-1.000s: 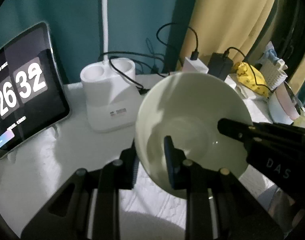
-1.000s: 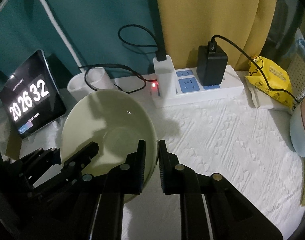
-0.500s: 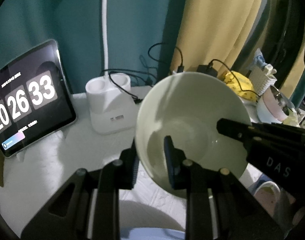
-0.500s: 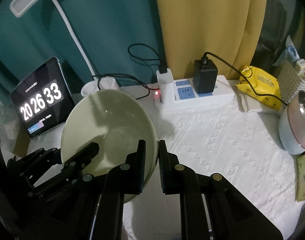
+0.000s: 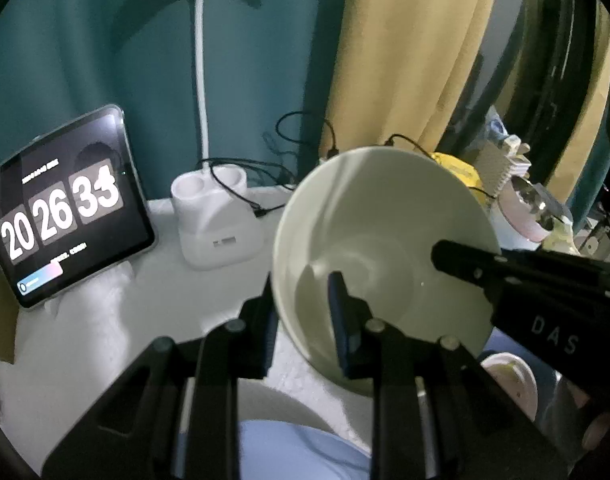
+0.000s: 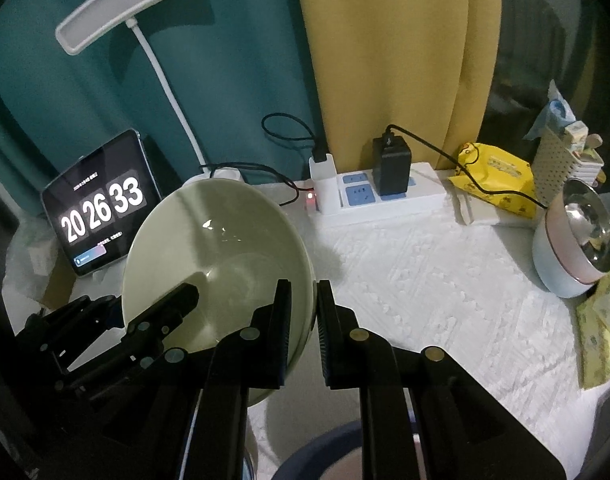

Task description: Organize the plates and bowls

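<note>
I've got the green bowl (image 5: pixel 385 248) pinched on both sides: left gripper (image 5: pixel 305 304) clamps the near-left rim, one finger outside and one inside, and right gripper (image 6: pixel 303 308) clamps the opposite rim the same way. Bowl is off the table (image 6: pixel 425 280), tilted with its opening toward the cameras, in front of the tablet clock (image 6: pixel 99 204) and lamp base (image 5: pixel 215 220). Power strip (image 6: pixel 381 196), yellow pack (image 6: pixel 495 182) and a pink-rimmed pot (image 6: pixel 573 248) sit well to the right.
</note>
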`<state>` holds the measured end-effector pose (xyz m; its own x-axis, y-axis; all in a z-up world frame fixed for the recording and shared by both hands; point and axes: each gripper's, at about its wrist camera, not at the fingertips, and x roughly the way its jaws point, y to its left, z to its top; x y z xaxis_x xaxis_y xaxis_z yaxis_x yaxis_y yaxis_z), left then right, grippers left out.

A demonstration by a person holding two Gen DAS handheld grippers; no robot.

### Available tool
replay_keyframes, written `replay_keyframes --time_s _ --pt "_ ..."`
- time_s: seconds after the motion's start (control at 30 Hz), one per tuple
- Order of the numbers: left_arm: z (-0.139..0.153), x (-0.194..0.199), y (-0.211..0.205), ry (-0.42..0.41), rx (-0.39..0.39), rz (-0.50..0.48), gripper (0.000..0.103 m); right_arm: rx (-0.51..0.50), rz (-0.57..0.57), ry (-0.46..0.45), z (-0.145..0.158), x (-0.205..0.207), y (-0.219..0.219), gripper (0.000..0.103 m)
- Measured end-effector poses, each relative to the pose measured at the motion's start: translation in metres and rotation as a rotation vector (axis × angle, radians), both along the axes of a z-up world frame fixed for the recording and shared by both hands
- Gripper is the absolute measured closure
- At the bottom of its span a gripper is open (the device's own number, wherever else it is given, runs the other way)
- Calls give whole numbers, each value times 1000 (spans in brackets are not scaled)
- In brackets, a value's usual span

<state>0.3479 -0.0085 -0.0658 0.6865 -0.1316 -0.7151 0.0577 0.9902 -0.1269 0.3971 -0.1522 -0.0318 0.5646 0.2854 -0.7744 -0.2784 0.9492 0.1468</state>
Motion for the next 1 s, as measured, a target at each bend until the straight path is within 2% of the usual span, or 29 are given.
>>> replay_keyframes --time_s 0.57,1.0 --pt "17 -37 -28 -27 -8 -24 79 23 -11 -35 16 -38 -28 89" --pt "18 -57 -54 -34 -10 -55 79 36 -31 -49 18 -63 -56 89"
